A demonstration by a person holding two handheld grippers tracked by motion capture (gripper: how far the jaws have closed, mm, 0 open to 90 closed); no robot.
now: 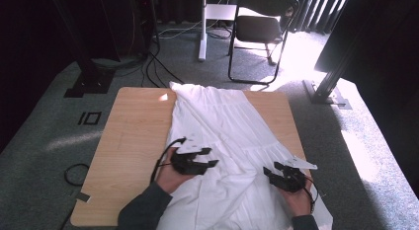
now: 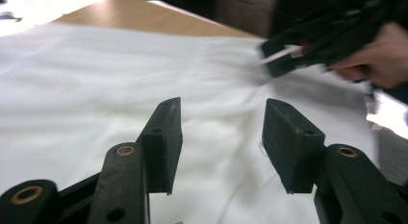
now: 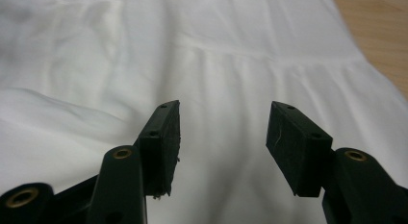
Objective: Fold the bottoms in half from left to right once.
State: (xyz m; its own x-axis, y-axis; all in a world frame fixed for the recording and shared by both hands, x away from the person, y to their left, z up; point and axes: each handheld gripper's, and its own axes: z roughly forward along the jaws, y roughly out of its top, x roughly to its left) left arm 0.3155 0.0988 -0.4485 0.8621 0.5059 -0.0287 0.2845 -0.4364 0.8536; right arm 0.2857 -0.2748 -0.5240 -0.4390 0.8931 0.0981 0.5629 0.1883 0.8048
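Observation:
A white gathered garment (image 1: 232, 141) lies spread along the wooden table (image 1: 131, 141), from the far edge to the near one, hanging over the near right corner. My left gripper (image 1: 210, 157) hovers at the cloth's left side, pointing right, jaws open with nothing between them. In the left gripper view its jaws (image 2: 221, 106) stand apart over the white garment (image 2: 96, 89), with the right gripper (image 2: 312, 46) blurred beyond. My right gripper (image 1: 271, 170) is over the cloth's near right part, pointing left. Its jaws (image 3: 223, 108) are open above a gathered seam of the garment (image 3: 269, 60).
Bare wood shows on the table's left half. Beyond the table stand a black folding chair (image 1: 257, 27), a white post (image 1: 202, 27) and a black stand base (image 1: 89, 84). A cable loop (image 1: 74, 173) lies on the grey carpet at the left.

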